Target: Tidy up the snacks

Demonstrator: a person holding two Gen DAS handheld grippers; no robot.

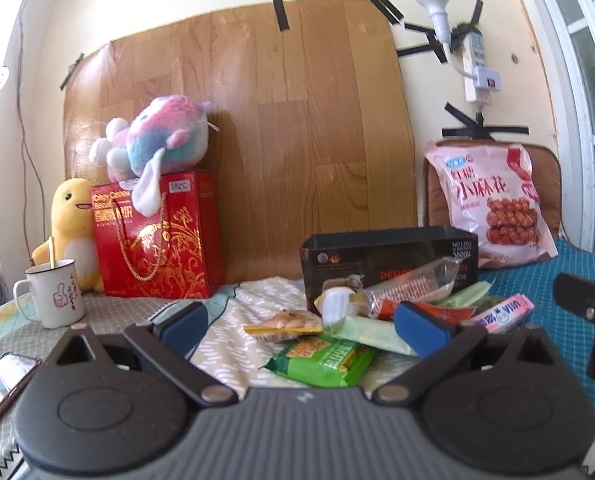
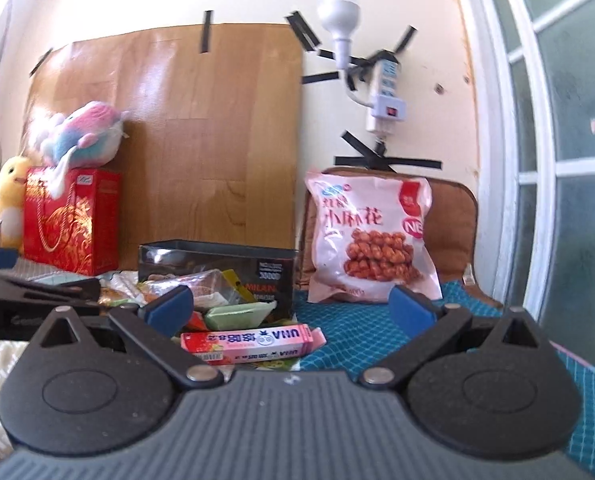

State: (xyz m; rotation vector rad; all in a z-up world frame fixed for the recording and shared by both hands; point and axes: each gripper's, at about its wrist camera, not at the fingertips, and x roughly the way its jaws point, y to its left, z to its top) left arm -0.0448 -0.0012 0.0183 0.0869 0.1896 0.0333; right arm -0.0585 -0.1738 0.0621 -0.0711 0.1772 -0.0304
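Note:
A pile of small snack packs lies in front of a black open box [image 1: 389,258]: a green cracker pack [image 1: 323,360], a yellow pack [image 1: 283,324], a clear biscuit sleeve [image 1: 407,282] and a pink candy box [image 1: 501,312]. My left gripper [image 1: 301,326] is open and empty, hovering just before the pile. My right gripper [image 2: 291,308] is open and empty, above the pink candy box [image 2: 249,344], with the black box [image 2: 217,268] behind it. A large pink snack bag [image 2: 371,240] leans at the back right; it also shows in the left wrist view [image 1: 493,196].
A red gift box [image 1: 157,236] with a plush toy [image 1: 157,136] on it stands at the back left, beside a yellow plush [image 1: 71,224] and a white mug [image 1: 55,292]. A phone [image 1: 1,384] lies at the near left. A brown cushion [image 2: 453,220] sits behind the bag.

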